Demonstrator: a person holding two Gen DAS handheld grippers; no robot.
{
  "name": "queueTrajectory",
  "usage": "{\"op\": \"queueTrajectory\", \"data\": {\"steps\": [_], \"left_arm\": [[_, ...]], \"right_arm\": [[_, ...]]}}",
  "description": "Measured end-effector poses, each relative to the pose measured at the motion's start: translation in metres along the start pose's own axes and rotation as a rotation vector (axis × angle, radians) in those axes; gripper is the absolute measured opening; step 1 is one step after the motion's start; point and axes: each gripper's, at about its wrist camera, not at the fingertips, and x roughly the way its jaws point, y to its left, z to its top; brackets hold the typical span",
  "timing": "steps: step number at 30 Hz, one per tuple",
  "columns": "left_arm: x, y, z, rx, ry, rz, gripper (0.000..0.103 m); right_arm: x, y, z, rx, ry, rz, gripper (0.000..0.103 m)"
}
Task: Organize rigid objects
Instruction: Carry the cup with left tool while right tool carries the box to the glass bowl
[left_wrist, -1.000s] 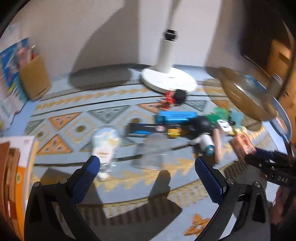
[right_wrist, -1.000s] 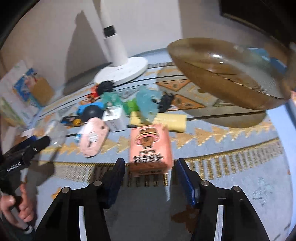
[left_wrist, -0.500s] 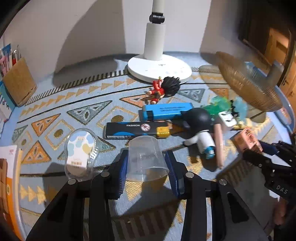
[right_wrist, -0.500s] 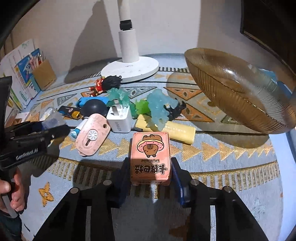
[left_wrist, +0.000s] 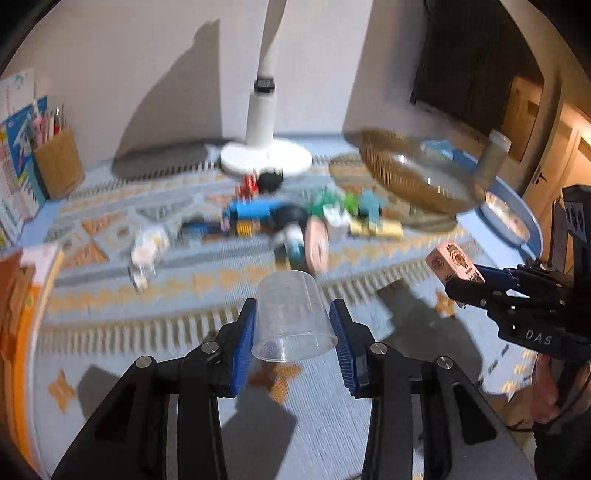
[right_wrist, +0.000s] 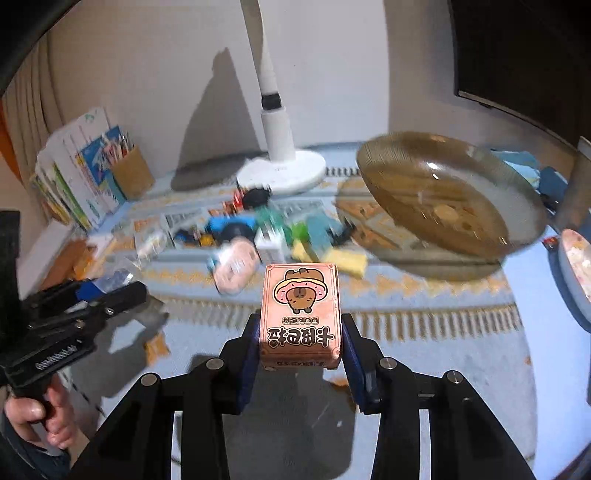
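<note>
Cup (left_wrist: 294, 317) and box (right_wrist: 300, 314) sit clamped between tongs.

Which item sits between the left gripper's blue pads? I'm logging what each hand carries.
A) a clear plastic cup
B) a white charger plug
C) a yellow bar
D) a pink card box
A: the left gripper is closed on the clear plastic cup, mouth toward the camera.
</note>
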Motion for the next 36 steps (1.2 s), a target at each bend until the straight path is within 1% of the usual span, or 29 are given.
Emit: {"op": "queueTrajectory", "data": {"steps": [2, 3, 5, 7, 11, 12, 14, 16, 18, 20, 21, 22, 23, 24, 25, 27, 30, 31, 32, 34, 36], "left_arm": [[0.007, -0.002, -0.014, -0.025, 0.028, -0.006, 0.036], [0.01, -0.003, -0.019, -0.036, 0.037, -0.012, 0.036], [0.013, -0.005, -0.028, -0.048, 0.045, -0.014, 0.036], [0.016, -0.009, -0.035, -0.057, 0.054, -0.008, 0.036], [0.018, -0.014, -0.041, -0.059, 0.061, 0.001, 0.036], [0.019, -0.014, -0.043, -0.06, 0.06, 0.004, 0.036], [0.017, -0.015, -0.044, -0.06, 0.054, 0.009, 0.036], [0.016, -0.016, -0.045, -0.063, 0.053, 0.008, 0.036], [0.014, -0.017, -0.046, -0.063, 0.051, 0.011, 0.036], [0.012, -0.019, -0.045, -0.058, 0.049, 0.011, 0.036], [0.01, -0.02, -0.044, -0.055, 0.046, 0.013, 0.036], [0.006, -0.022, -0.042, -0.049, 0.038, 0.013, 0.036], [0.003, -0.024, -0.038, -0.045, 0.03, 0.01, 0.036], [-0.003, -0.028, -0.032, -0.039, 0.018, 0.007, 0.036], [-0.008, -0.03, -0.027, -0.033, 0.006, 0.003, 0.036], [-0.023, -0.039, -0.007, -0.009, -0.037, -0.011, 0.036], [-0.046, -0.062, 0.035, 0.044, -0.123, -0.032, 0.036], [-0.052, -0.072, 0.055, 0.062, -0.153, -0.05, 0.036], [-0.054, -0.079, 0.067, 0.071, -0.166, -0.064, 0.036], [-0.053, -0.096, 0.1, 0.089, -0.188, -0.121, 0.036], [-0.04, -0.111, 0.129, 0.107, -0.192, -0.157, 0.036]], "right_arm": [[0.003, -0.006, -0.016, 0.005, 0.033, 0.014, 0.04], [0.005, -0.008, -0.026, 0.003, 0.037, 0.025, 0.04], [0.007, -0.009, -0.037, -0.018, 0.034, 0.015, 0.04], [0.01, -0.009, -0.043, -0.035, 0.038, -0.005, 0.04], [0.01, -0.014, -0.051, -0.033, 0.044, 0.002, 0.04], [0.012, -0.016, -0.052, -0.028, 0.058, 0.006, 0.04], [0.009, -0.018, -0.055, -0.027, 0.052, 0.016, 0.044], [0.007, -0.017, -0.056, -0.022, 0.055, 0.036, 0.056], [0.009, -0.013, -0.057, -0.025, 0.055, 0.014, 0.056], [0.009, -0.007, -0.058, -0.052, 0.048, -0.035, 0.041], [0.009, -0.002, -0.059, -0.075, 0.045, -0.063, 0.04], [0.009, -0.001, -0.059, -0.077, 0.043, -0.062, 0.04], [0.007, -0.002, -0.059, -0.066, 0.043, -0.041, 0.04], [0.002, -0.006, -0.056, -0.035, 0.04, 0.001, 0.04], [-0.005, -0.011, -0.051, -0.011, 0.029, 0.027, 0.04], [-0.027, -0.022, -0.035, 0.02, -0.024, 0.039, 0.04], [-0.074, -0.051, 0.002, 0.054, -0.147, -0.017, 0.04], [-0.088, -0.061, 0.013, 0.071, -0.181, -0.034, 0.04], [-0.105, -0.077, 0.029, 0.097, -0.221, -0.056, 0.04], [-0.122, -0.1, 0.051, 0.126, -0.26, -0.085, 0.04], [-0.127, -0.118, 0.071, 0.145, -0.277, -0.12, 0.04]]}}
